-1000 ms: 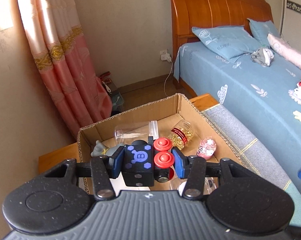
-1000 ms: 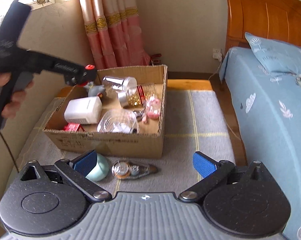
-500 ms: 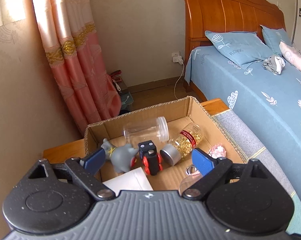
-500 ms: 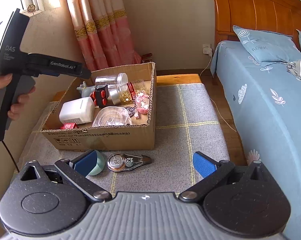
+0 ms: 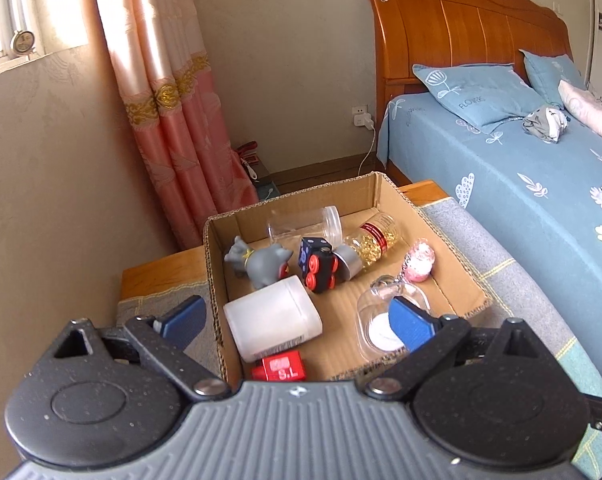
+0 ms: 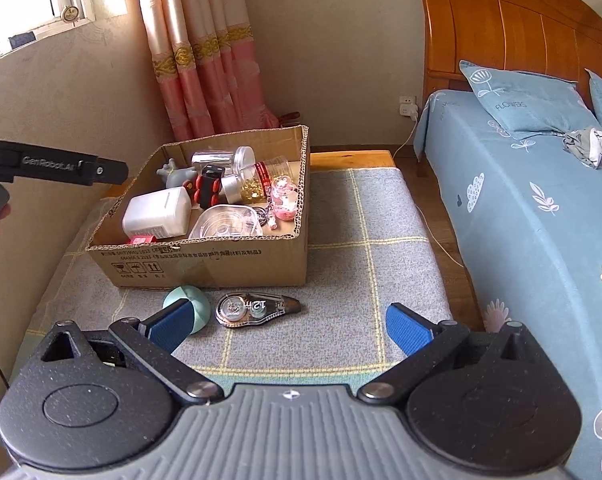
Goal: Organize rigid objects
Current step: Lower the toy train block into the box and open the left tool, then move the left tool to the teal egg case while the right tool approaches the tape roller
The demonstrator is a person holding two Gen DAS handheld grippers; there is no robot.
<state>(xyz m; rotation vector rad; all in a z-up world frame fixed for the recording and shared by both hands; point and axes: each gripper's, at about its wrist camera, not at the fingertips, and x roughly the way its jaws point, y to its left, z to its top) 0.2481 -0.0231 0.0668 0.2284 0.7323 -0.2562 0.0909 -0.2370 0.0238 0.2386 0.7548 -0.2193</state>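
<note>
A cardboard box [image 6: 221, 266] stands on a grey mat and holds several objects. The black toy car with red wheels [image 5: 319, 266] lies in it, also seen in the right wrist view [image 6: 209, 186], next to a grey elephant figure [image 5: 261, 264] and a white jar [image 5: 271, 322]. My left gripper [image 5: 297, 320] is open and empty, above the box's near edge. My right gripper [image 6: 291, 322] is open and empty over the mat. A green ball [image 6: 189, 304] and a correction tape dispenser [image 6: 255, 308] lie on the mat in front of the box.
The box also holds a clear jar [image 5: 305, 224], a bottle of gold beads [image 5: 369, 244], a pink keychain [image 5: 419, 266], a clear round case [image 6: 227, 222] and a red cube [image 5: 279, 368]. A blue-sheeted bed [image 6: 541, 208] lies to the right, a wall and pink curtain [image 6: 209, 60] behind.
My left gripper opened and let the black toy car go into the box, then drew back and up. My right gripper drifted back a little, still open.
</note>
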